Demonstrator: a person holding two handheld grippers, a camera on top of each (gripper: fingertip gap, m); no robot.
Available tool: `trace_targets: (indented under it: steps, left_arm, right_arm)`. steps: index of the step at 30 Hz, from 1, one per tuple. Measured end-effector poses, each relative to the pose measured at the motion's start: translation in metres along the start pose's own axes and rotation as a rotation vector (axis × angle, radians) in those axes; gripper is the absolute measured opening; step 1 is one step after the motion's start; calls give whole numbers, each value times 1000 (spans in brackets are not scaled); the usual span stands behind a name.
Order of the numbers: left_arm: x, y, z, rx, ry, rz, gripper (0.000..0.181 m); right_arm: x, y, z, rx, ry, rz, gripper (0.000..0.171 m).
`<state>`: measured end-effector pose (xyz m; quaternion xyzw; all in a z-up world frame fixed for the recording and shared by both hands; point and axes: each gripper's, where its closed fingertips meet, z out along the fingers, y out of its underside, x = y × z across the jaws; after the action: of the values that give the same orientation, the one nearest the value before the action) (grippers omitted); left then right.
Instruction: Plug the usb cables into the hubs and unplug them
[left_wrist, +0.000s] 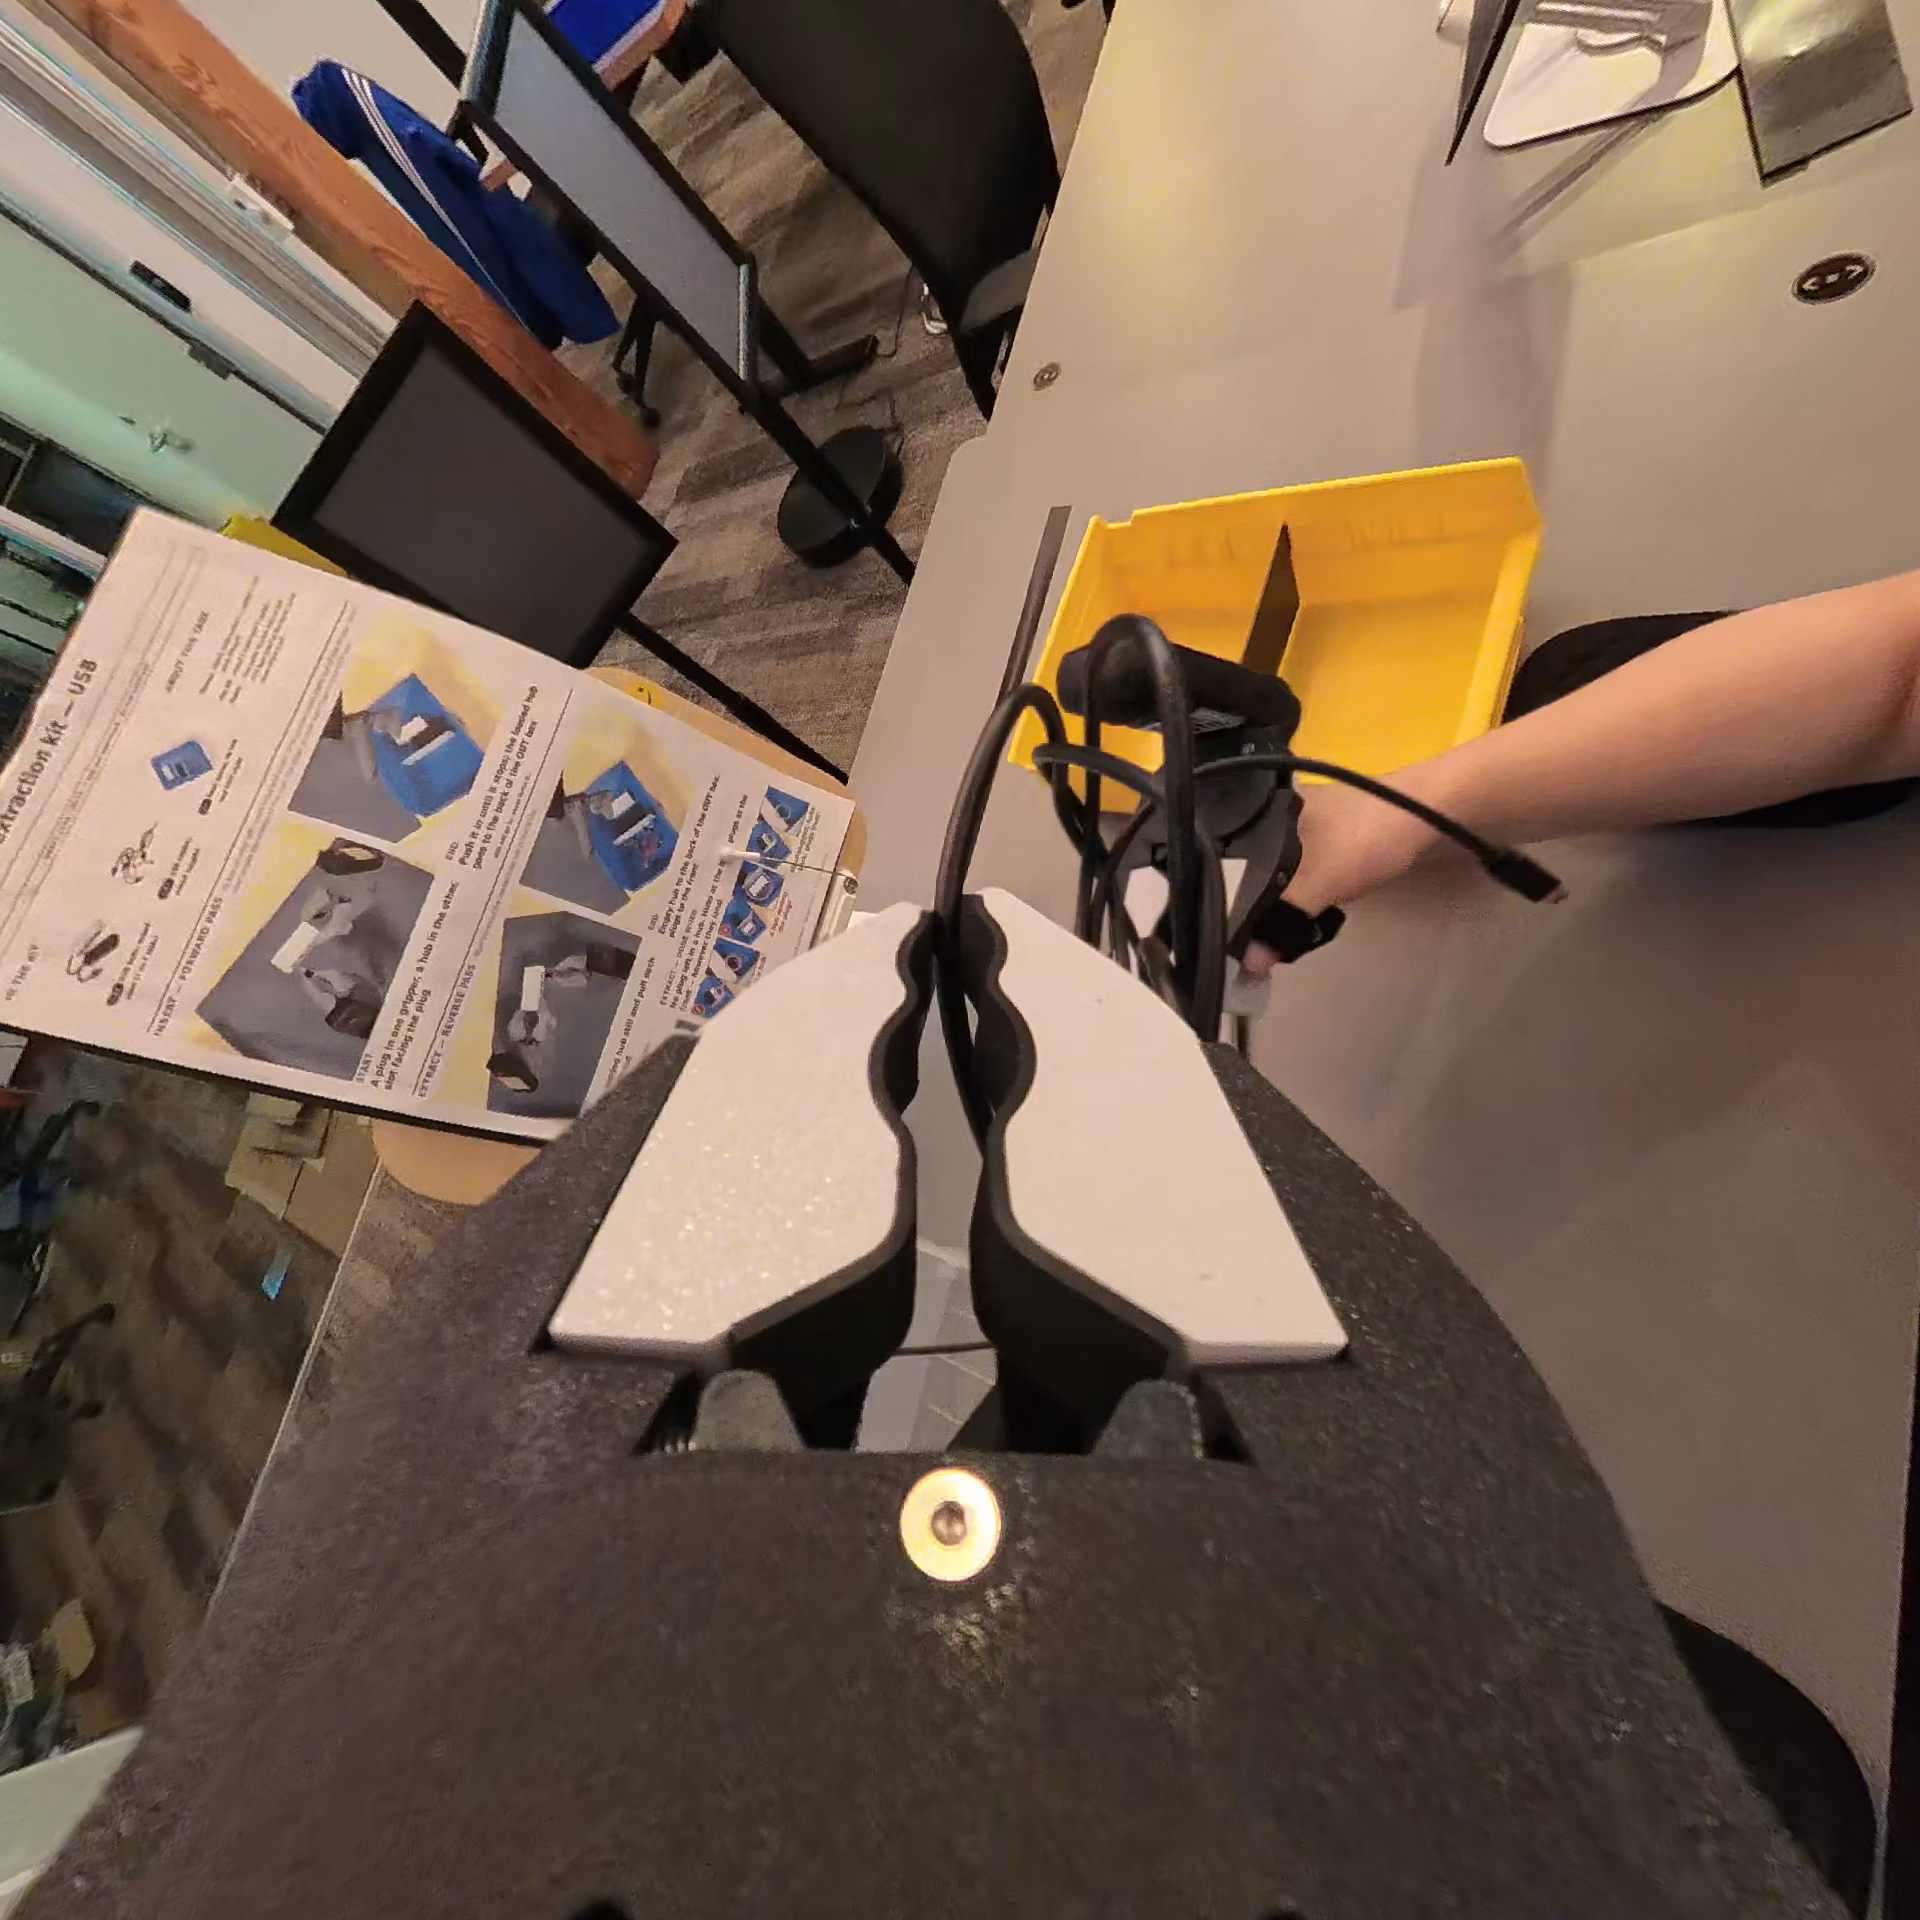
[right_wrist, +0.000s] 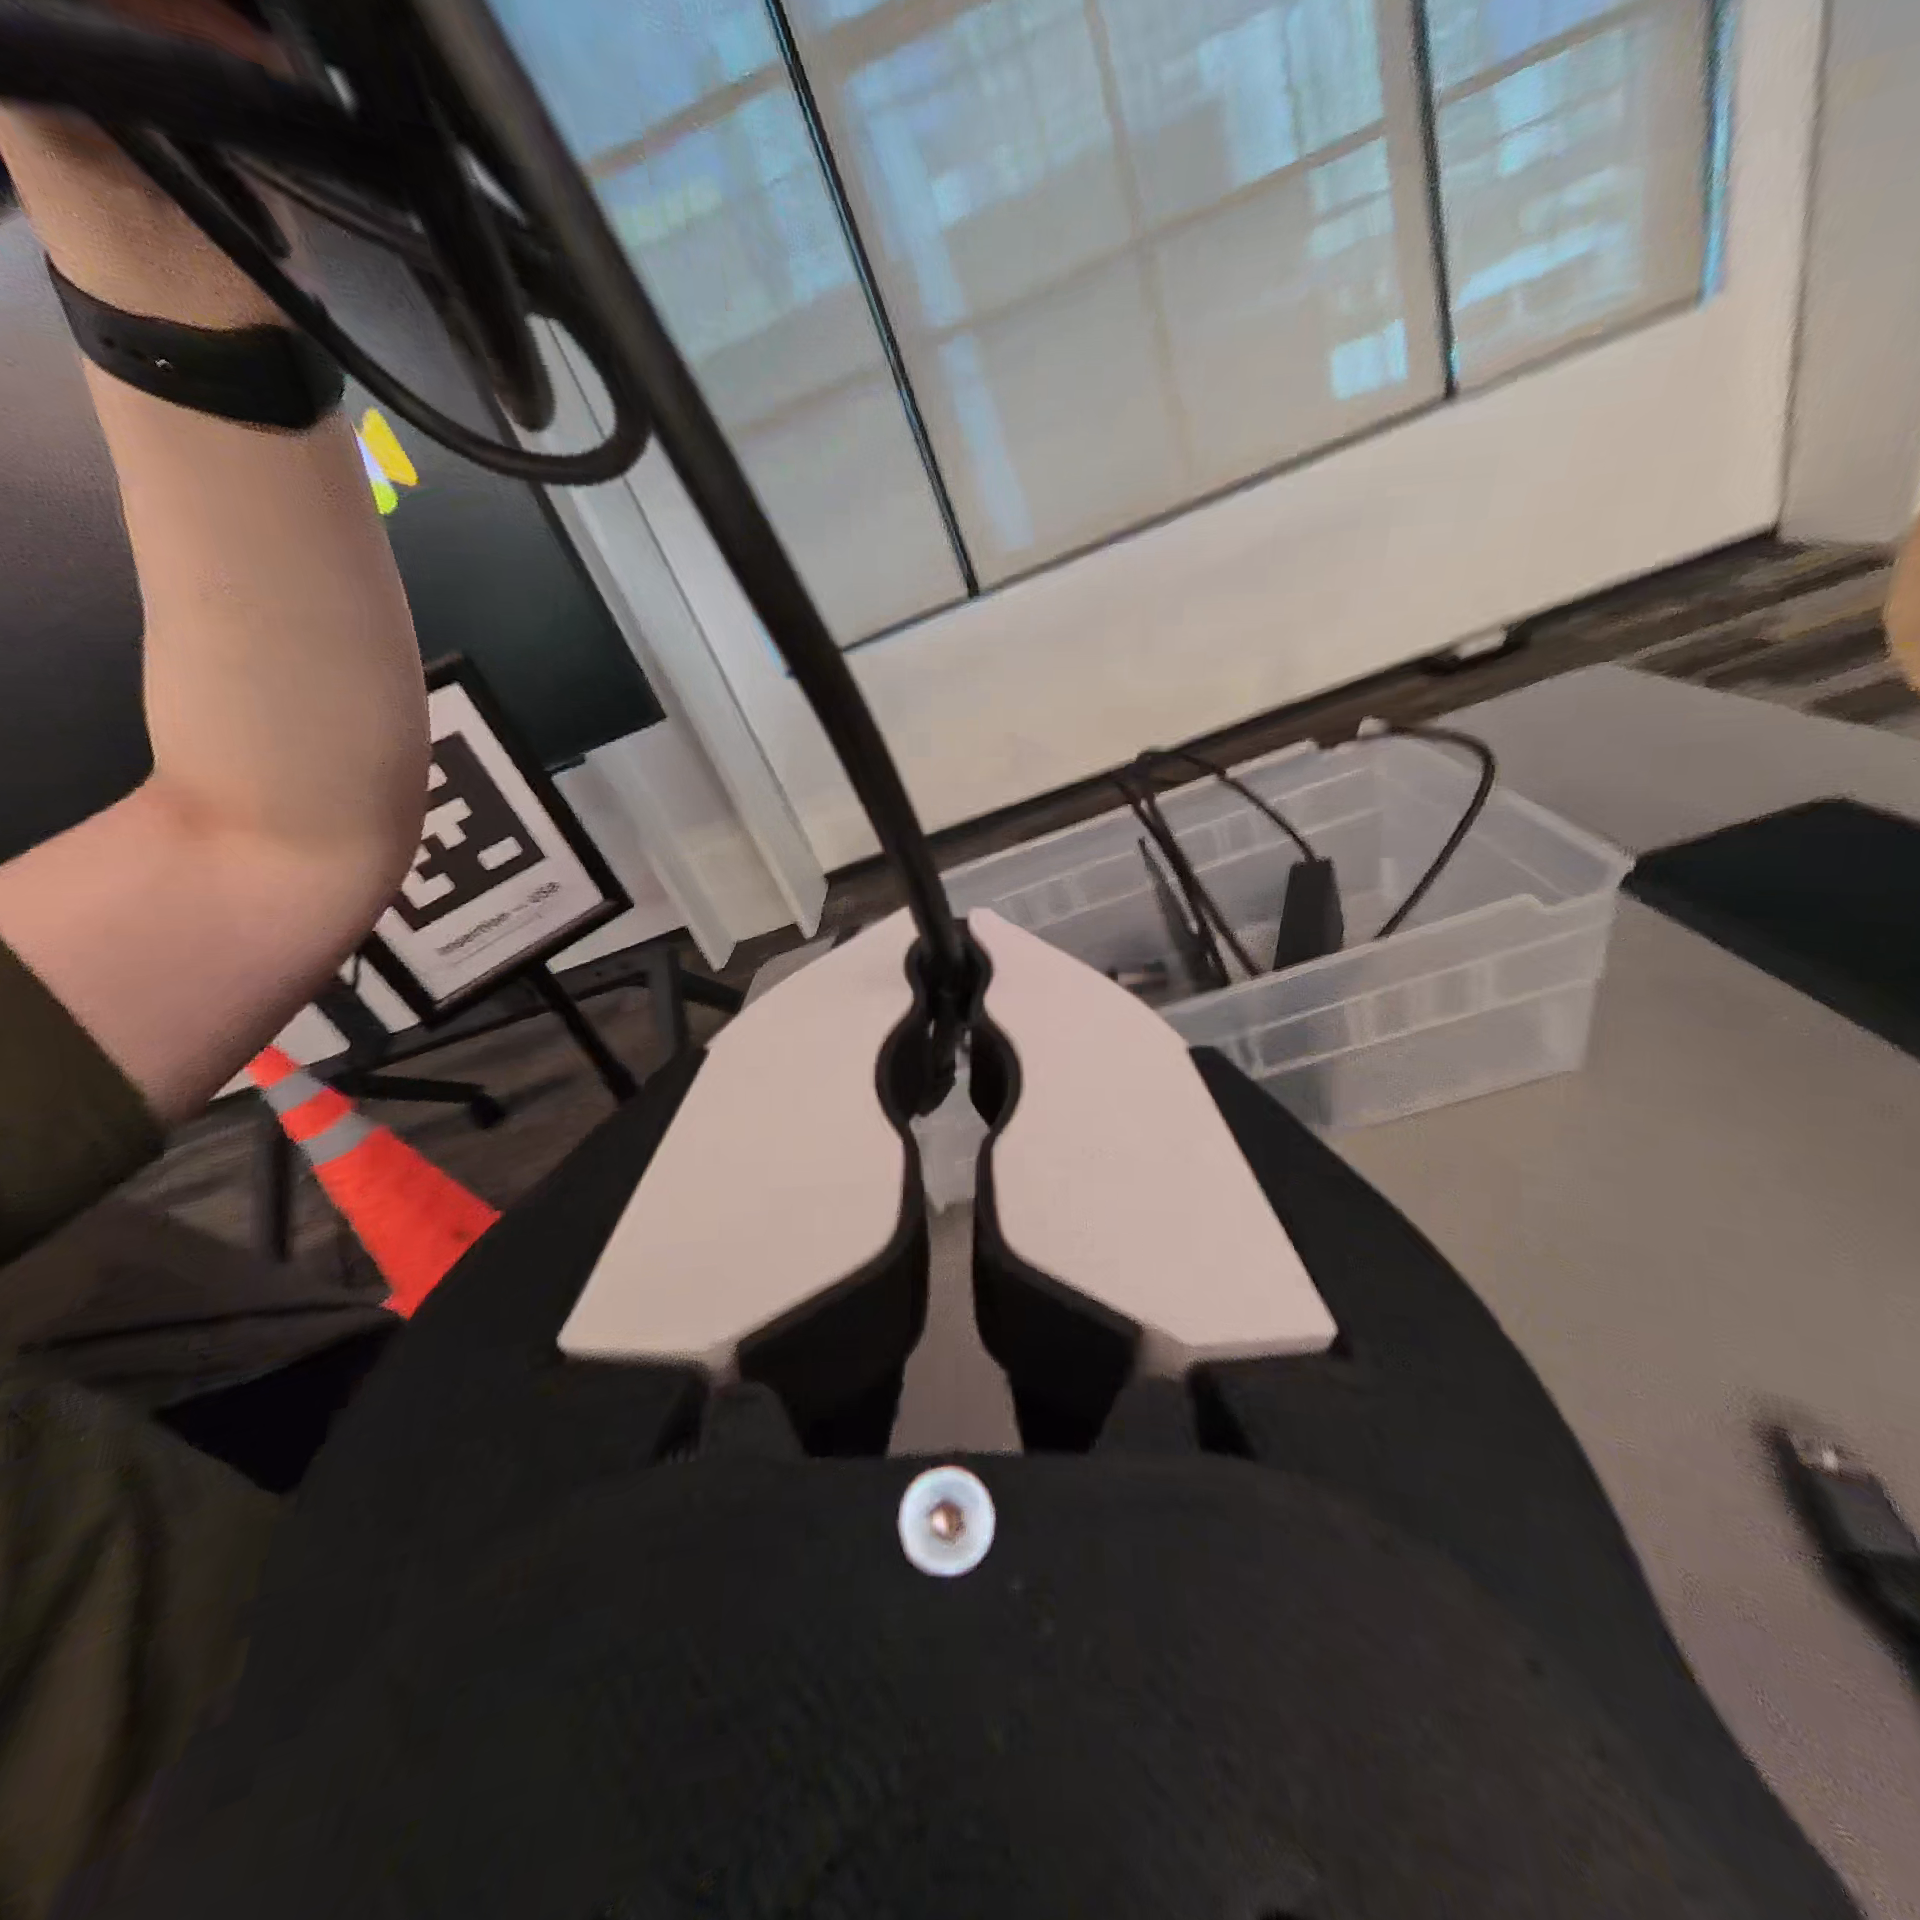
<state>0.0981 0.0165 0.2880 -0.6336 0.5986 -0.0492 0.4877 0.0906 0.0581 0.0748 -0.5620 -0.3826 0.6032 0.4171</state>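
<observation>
My left gripper (left_wrist: 951, 920) is shut on a black USB cable (left_wrist: 961, 800) that loops up out of the fingertips and runs toward my right gripper (left_wrist: 1205, 914), held by a hand above the grey table (left_wrist: 1558, 1143). Several black cable loops hang around that gripper, and one loose plug (left_wrist: 1527, 878) sticks out to the right. In the right wrist view my right gripper (right_wrist: 943, 971) is shut on the black cable (right_wrist: 821, 644), which rises up and left to the left gripper's body (right_wrist: 343, 208). No hub shows in either grasp.
A yellow bin (left_wrist: 1351, 623) with a divider stands behind the grippers. An instruction sheet (left_wrist: 416, 831) lies at the left table edge. A clear bin (right_wrist: 1455, 997) holds cables and a black hub (right_wrist: 1309, 914). A black device (right_wrist: 1860, 1538) lies at the right. An orange cone (right_wrist: 384, 1174) stands on the floor. There is about 20 centimetres between the tips of the two grippers.
</observation>
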Motion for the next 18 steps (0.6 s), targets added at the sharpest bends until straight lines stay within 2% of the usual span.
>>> trace_targets:
  steps: [3,5,11,14,18]
  left_arm:
    - [4,22,3,-19,23,-57,4]
    - [16,42,7,-5,58,-102,4]
    - [86,113,47,4,181,-191,4]
    - [128,147,75,-9,240,-182,4]
    - [193,182,112,-35,425,-183,4]
  right_arm:
    - [11,11,-16,-182,59,15,1]
    - [25,19,-35,-311,165,-44,1]
    - [50,69,-92,-774,344,-157,2]
    - [64,75,-97,-794,414,-107,1]
    - [79,77,-95,-788,468,-115,1]
